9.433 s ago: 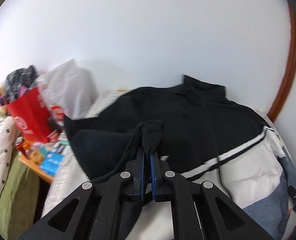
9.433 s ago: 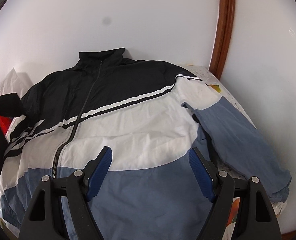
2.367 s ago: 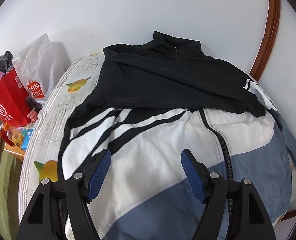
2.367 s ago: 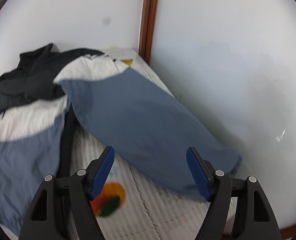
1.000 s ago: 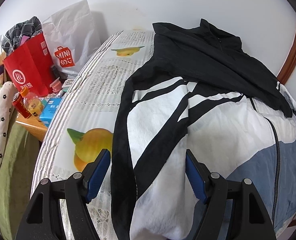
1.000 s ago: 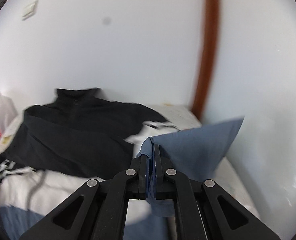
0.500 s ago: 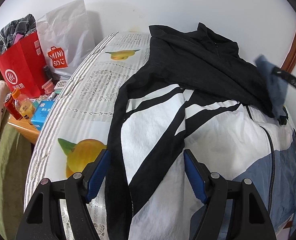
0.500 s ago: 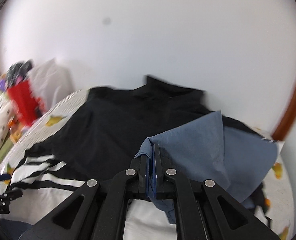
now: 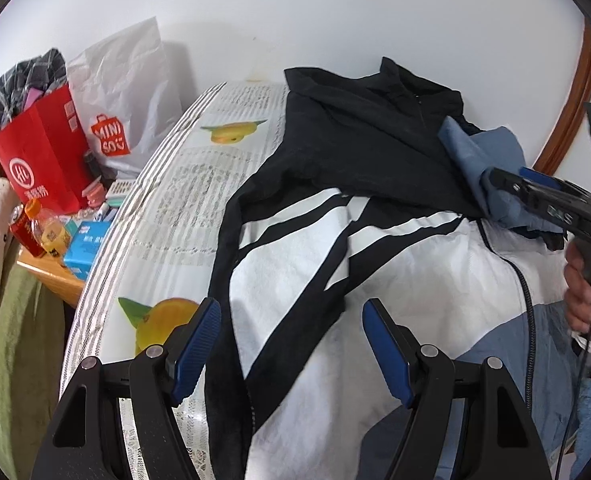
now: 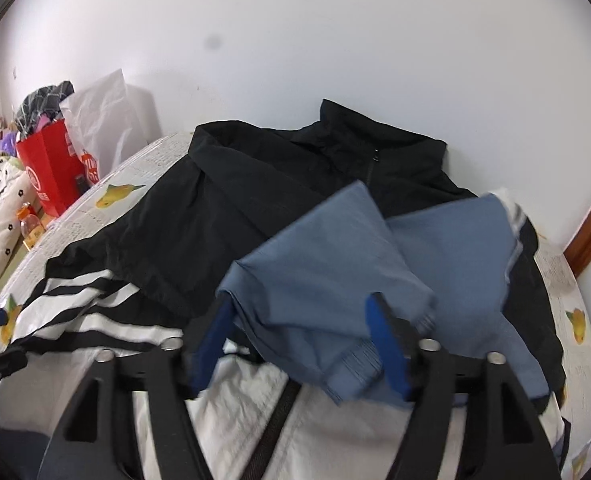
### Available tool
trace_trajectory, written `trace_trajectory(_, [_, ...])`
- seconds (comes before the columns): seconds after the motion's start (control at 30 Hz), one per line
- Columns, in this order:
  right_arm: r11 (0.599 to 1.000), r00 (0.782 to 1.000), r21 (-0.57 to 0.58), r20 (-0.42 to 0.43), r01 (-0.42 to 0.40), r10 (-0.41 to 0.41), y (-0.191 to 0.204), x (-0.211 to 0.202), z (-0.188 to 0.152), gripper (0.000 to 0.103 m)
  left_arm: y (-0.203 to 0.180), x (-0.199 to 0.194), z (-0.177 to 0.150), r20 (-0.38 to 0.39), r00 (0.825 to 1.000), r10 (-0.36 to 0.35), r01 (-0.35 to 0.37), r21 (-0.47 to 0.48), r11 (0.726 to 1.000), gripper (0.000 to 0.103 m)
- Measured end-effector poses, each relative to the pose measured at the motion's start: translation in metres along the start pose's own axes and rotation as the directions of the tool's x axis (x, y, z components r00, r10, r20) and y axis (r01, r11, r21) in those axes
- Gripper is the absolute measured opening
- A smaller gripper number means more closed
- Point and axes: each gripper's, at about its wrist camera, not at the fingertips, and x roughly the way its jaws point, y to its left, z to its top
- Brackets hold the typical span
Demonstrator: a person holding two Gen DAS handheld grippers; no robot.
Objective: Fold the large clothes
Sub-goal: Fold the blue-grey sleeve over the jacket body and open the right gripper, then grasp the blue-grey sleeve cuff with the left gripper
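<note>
Now released: blue nylon sleeve (image 10: 327,264) dropped mid-frame across black-white-blue jacket (image 9: 375,264); right gripper (image 10: 299,340) and left gripper (image 9: 287,344) both apart, second sleeve fold done.

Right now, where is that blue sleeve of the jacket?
In the right wrist view, the blue sleeve lies folded across the jacket, over its black chest just below the collar, between the open fingers of the right claw.

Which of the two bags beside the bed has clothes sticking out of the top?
The red paper bag: dark checked fabric bulges from its top. The white Miniso bag behind it shows nothing sticking out.
</note>
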Motion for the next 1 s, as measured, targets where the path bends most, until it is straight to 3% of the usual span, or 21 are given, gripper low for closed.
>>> trace_trajectory(0.1, [1.000, 1.000, -0.002, 0.007, -0.008, 0.008, -0.010, -0.023, -0.011, 0.074, -0.008, -0.006, 0.004, 0.010, 1.000, -0.016, 0.016, 0.011, 1.000, 0.071])
trace_trajectory(0.2, [0.999, 0.999, -0.002, 0.019, 0.035, -0.035, -0.026, -0.047, -0.023, 0.074, -0.024, -0.014, 0.009, 0.029, 0.999, -0.014, 0.013, 0.048, 0.999, 0.071])
trace_trajectory(0.43, [0.979, 0.991, 0.163, -0.059, 0.126, -0.118, -0.101, -0.092, -0.060, 0.073, -0.070, -0.027, 0.028, 0.061, 0.998, -0.029, 0.022, 0.111, 0.994, 0.071])
trace_trajectory(0.63, [0.941, 0.971, 0.243, -0.094, 0.236, -0.220, -0.157, -0.123, -0.091, 0.064, -0.121, -0.031, 0.046, 0.075, 0.994, -0.073, 0.059, 0.179, 0.982, 0.071])
trace_trajectory(0.8, [0.910, 0.955, 0.289, -0.123, 0.296, -0.271, -0.197, -0.140, -0.109, 0.049, -0.166, -0.028, 0.059, 0.071, 0.993, -0.098, 0.078, 0.240, 0.968, 0.071])
trace_trajectory(1.0, [0.886, 0.946, 0.333, -0.120, 0.324, -0.301, -0.235, -0.152, -0.121, 0.048, -0.204, -0.011, 0.072, 0.058, 0.992, -0.109, 0.090, 0.268, 0.959, 0.071])
